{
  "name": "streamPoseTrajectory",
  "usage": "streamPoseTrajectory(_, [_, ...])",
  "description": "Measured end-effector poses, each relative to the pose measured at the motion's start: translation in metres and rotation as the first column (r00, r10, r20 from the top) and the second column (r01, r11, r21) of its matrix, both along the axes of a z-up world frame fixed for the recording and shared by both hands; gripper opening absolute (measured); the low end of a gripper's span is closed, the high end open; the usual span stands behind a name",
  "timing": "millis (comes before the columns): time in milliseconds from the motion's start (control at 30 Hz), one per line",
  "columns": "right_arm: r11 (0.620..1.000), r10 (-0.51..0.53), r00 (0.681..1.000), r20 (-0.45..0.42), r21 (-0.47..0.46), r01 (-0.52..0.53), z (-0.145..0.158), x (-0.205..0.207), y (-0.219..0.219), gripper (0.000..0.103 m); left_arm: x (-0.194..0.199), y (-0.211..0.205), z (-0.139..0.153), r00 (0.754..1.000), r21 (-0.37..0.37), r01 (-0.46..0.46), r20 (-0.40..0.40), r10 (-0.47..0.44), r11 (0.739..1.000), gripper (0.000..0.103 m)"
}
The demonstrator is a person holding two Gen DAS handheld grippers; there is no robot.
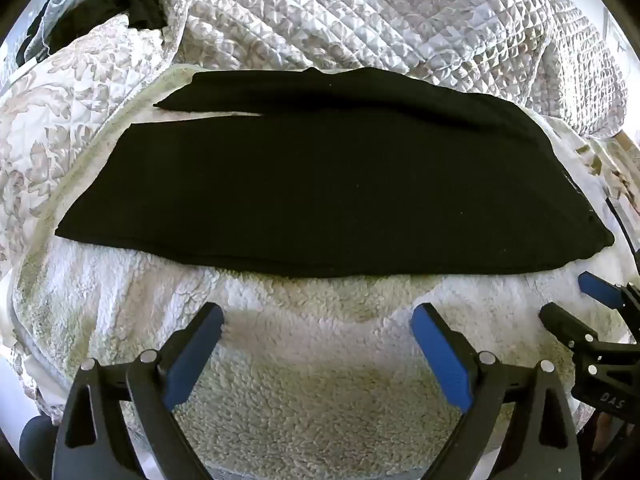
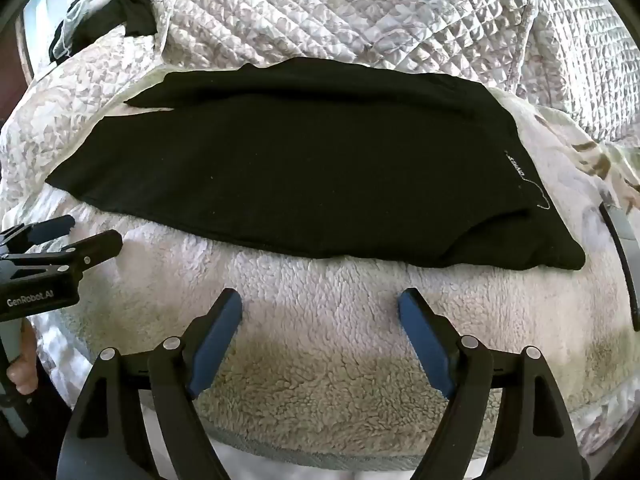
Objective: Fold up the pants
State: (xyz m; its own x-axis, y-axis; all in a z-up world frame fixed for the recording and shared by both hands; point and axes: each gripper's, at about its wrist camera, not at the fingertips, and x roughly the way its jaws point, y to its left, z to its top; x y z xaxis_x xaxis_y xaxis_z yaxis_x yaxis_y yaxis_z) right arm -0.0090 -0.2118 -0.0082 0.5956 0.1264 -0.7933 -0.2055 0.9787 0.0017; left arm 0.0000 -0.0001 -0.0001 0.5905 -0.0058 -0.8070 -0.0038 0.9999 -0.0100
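Black pants [image 1: 320, 184] [image 2: 300, 168] lie flat across a white fleece blanket [image 1: 320, 372] [image 2: 320, 360]. Their legs run to the left and their waist is at the right. The two legs lie side by side, with a narrow gap showing at the left ends. White lettering [image 2: 510, 164] marks the waist end. My left gripper [image 1: 318, 312] hovers open over the blanket just short of the pants' near edge, with nothing between its blue pads. My right gripper [image 2: 320, 296] [image 1: 568, 300] is likewise open and empty near the waist end. The left gripper [image 2: 80, 236] also shows at the right wrist view's left edge.
A quilted floral bedspread [image 1: 360, 12] [image 2: 380, 8] lies rumpled behind and to the left of the blanket. A heap of dark clothing [image 1: 120, 4] [image 2: 132, 12] sits at the far left corner. A person's hand [image 2: 22, 364] grips the left tool's handle.
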Motion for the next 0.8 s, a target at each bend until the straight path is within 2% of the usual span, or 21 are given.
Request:
streamPoseTrajectory(467, [1.000,0.005,1.000,-0.001,-0.005,-0.005,-0.007,-0.002,-0.009,0.081,-0.001,0.000,-0.004,1.000,-0.007,-0.001,-0.007,0.001,1.000,0.098])
streamPoseTrajectory(800, [1.000,0.010,1.000,0.000,-0.027,-0.010,-0.001,-0.001,0.002,0.081,-0.003,-0.001,-0.004,1.000,-0.003,0.001,-0.009,-0.001,1.000,0.099])
